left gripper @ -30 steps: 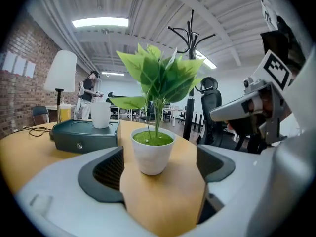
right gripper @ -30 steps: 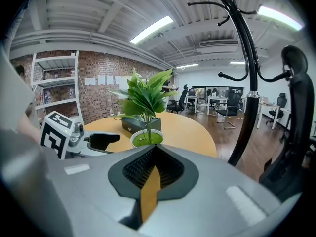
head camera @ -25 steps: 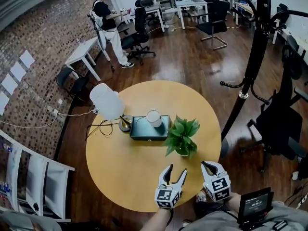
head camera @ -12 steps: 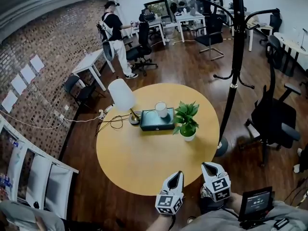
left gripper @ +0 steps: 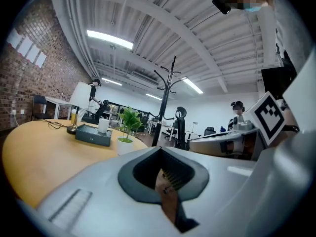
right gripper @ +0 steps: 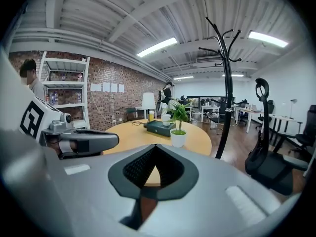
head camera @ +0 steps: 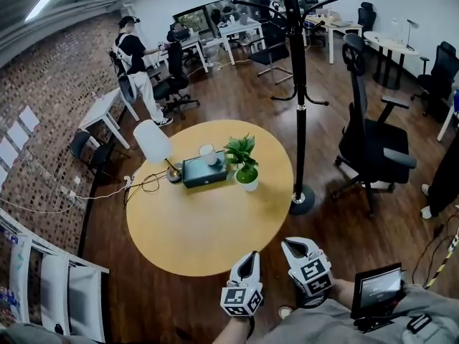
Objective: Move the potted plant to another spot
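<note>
both my left gripper and right gripper are pinched closed on nothing just off the round table's near edge, the potted plant stands near the table's far right edge, so reaching in unopened could knock it off.

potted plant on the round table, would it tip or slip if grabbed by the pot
Probably top-heavy: the leaves spread wider than the small white pot, so a high push may tip it. The pot looks smooth, likely slippery. Leaves look floppy, so grip the pot.
</note>
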Demonstrator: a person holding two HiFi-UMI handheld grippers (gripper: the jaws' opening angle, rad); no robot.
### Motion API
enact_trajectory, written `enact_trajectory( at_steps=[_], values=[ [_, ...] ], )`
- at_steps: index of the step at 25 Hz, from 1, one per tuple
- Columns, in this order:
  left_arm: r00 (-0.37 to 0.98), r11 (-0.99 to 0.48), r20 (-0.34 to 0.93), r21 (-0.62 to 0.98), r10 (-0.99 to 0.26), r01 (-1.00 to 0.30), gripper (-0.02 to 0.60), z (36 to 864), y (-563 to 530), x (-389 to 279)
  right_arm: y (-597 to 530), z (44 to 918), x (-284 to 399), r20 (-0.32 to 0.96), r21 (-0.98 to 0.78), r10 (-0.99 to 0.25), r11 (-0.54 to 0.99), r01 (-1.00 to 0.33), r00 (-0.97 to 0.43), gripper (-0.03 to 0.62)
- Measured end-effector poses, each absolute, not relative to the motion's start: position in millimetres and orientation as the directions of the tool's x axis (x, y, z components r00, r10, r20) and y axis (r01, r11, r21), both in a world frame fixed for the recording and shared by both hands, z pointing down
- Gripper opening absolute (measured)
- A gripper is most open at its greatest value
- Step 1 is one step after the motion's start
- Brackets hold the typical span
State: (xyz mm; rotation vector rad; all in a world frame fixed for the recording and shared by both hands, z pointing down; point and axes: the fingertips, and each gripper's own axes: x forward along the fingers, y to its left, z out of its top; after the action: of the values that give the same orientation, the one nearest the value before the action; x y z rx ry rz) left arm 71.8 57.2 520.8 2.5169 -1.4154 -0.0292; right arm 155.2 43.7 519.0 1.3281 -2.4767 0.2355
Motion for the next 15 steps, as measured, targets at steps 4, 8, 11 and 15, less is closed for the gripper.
enact_trajectory(
  at_steps=[4,8,11,15],
  values=[
    [0.528,-0.492,0.119,0.241,-0.841,-0.837,0.005,515,78,85,69,519,167,0.366,-0.009,-0.77,0.558,-0.83,-0.522,0.005],
    [0.501,-0.461,0.129,0.247,-0.856,-0.852,0.005,513,93,99,88,522,184,0.379,-0.042,-0.749,0.573,-0.818,-0.544,0.005],
    [0.482,-0.444,0.124,0.246,-0.867,-0.862,0.005,513,101,108,93,523,194,0.375,-0.046,-0.74,0.586,-0.809,-0.557,0.004],
    [0.466,-0.427,0.132,0.244,-0.875,-0.871,0.005,514,109,115,94,526,202,0.37,-0.055,-0.736,0.592,-0.804,-0.567,0.003]
  ],
)
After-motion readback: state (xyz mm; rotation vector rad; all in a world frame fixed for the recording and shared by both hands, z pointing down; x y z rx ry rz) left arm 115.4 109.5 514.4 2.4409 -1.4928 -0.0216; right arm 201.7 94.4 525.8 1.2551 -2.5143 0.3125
